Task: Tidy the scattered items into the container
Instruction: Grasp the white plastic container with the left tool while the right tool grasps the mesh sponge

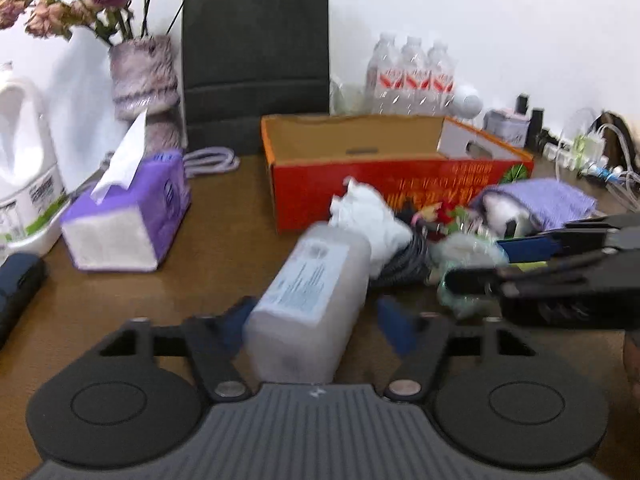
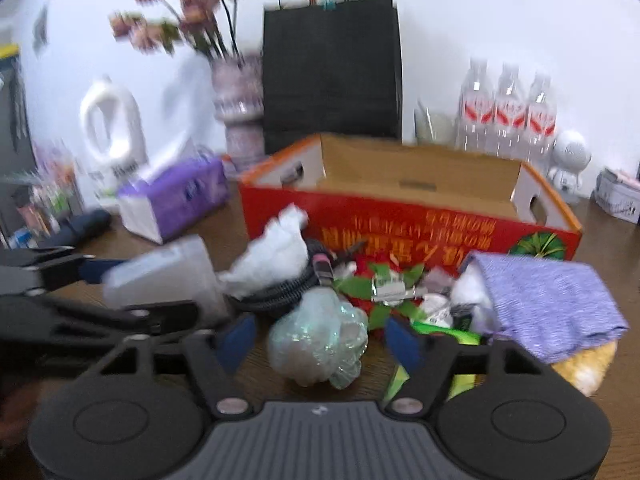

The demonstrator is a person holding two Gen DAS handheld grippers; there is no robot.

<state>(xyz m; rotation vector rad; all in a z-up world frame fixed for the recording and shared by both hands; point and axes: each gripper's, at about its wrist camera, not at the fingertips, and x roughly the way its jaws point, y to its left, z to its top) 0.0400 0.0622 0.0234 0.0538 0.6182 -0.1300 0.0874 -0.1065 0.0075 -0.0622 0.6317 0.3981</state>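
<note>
We looked down along two pairs of tongs at a cluttered brown table (image 1: pixel 208 208).

Between the blue fingers of the left tongs (image 1: pixel 316 326) lay a frosted plastic box (image 1: pixel 310 300) with a white label. Its near end sat deep between the fingers and its far end pointed away towards the pile. The left finger (image 1: pixel 236 326) appeared to touch the box, while a narrow strip of table showed between the box and the right finger. The tongs stood about half open, and we could not tell whether they gripped the box.

Between the fingers of the right tongs (image 2: pixel 320 340) sat a crumpled ball of clear wrap (image 2: pixel 320 340). A gap showed on each side of it, so these tongs were partly open and held nothing.

Just beyond both pairs of tongs lay the pile: a crumpled white tissue (image 2: pixel 276 256), a coiled black cable (image 2: pixel 276 296), a red and green decoration (image 2: pixel 384 284) and a folded purple cloth (image 2: pixel 548 300).

Behind the pile stood the container, an open red and orange cardboard box (image 2: pixel 404 232), looking empty inside as far as we could see.

To the left sat a purple tissue pack (image 1: pixel 132 220) and a white jug (image 1: pixel 24 168). A black paper bag (image 1: pixel 256 56), a vase of dried flowers (image 1: pixel 144 76) and three water bottles (image 1: pixel 412 76) stood against the wall.
</note>
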